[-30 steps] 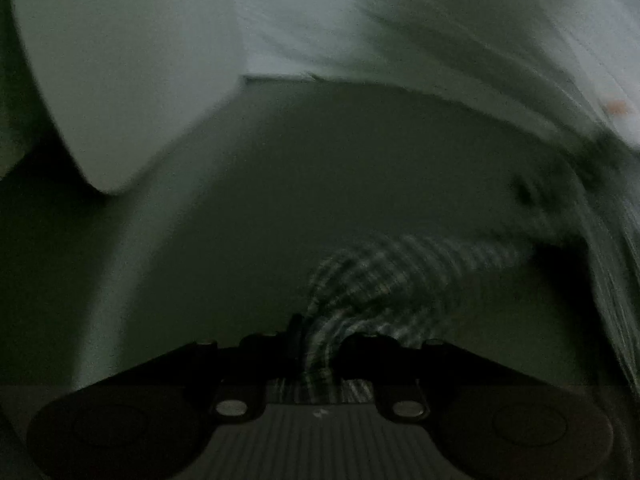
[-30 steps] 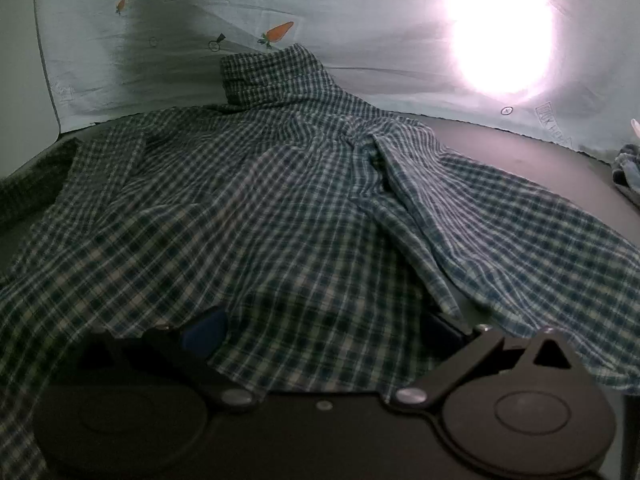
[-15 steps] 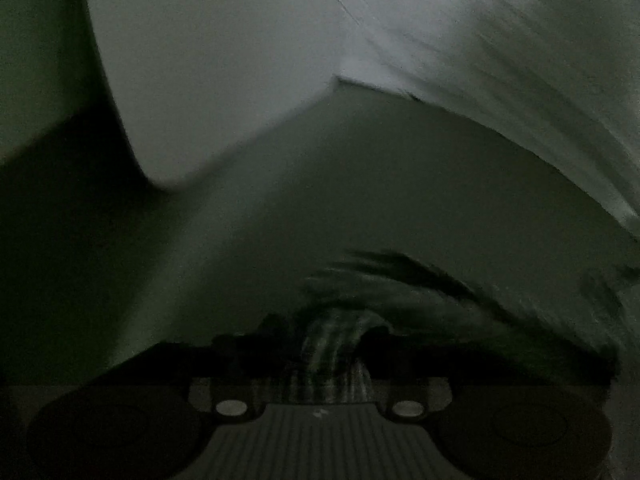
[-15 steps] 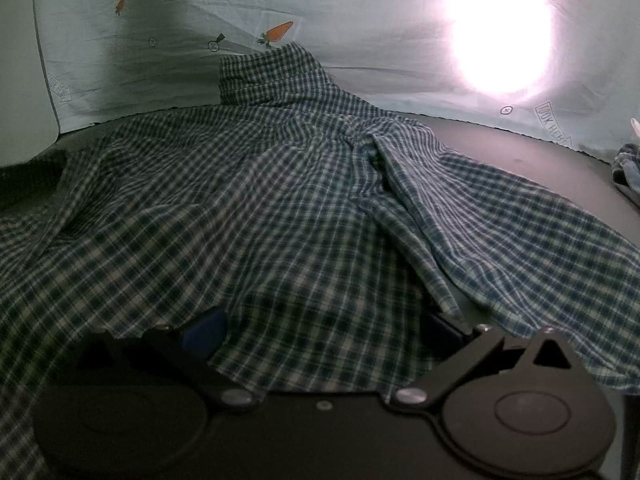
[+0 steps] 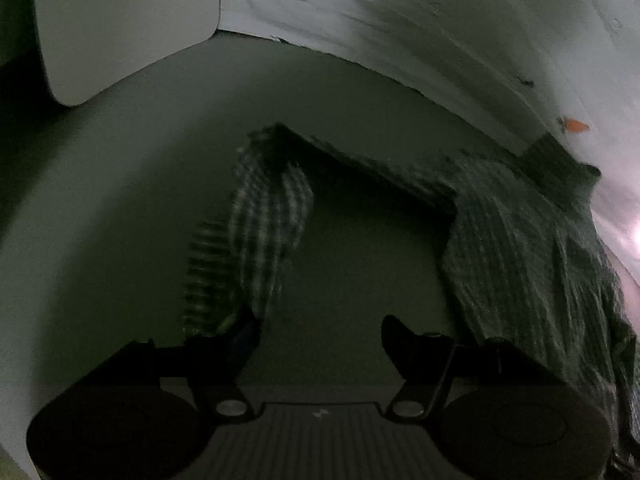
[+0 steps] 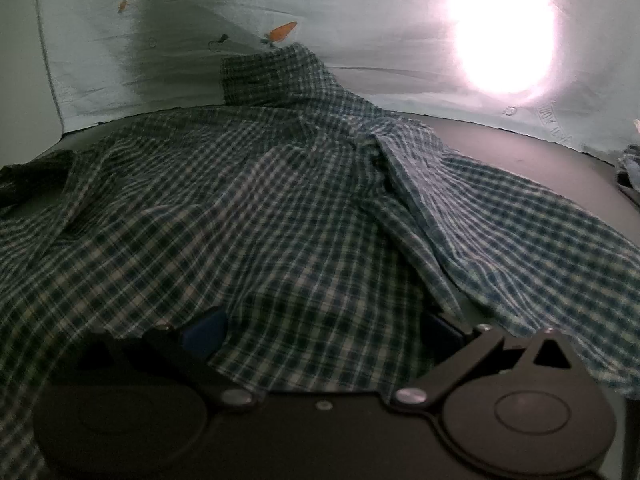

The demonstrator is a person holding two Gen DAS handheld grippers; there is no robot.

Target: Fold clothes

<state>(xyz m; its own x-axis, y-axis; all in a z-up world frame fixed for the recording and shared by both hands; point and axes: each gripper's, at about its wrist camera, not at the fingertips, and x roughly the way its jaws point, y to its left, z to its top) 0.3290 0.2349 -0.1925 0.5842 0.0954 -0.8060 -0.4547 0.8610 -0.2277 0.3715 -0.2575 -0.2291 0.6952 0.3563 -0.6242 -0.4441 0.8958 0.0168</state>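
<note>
A dark green and white checked shirt [image 6: 280,208] lies spread on a dark table, collar toward a pale printed sheet at the back. My right gripper [image 6: 320,332] is open, and the shirt's near hem lies over its wide-apart fingers. In the left wrist view my left gripper [image 5: 318,340] is open and empty; the shirt's sleeve [image 5: 264,232] lies on the table just ahead of the left finger [image 5: 240,344], and the shirt body [image 5: 520,248] is at the right.
A pale sheet with carrot prints [image 6: 360,20] hangs behind the table, with a bright light spot [image 6: 504,36] on it. A white panel [image 5: 120,24] stands at the far left. Another piece of cloth [image 6: 630,168] lies at the table's right edge.
My left gripper was shut on the sleeve and carried it; now its jaws are open and the sleeve lies on the table. The right gripper has stayed still.
</note>
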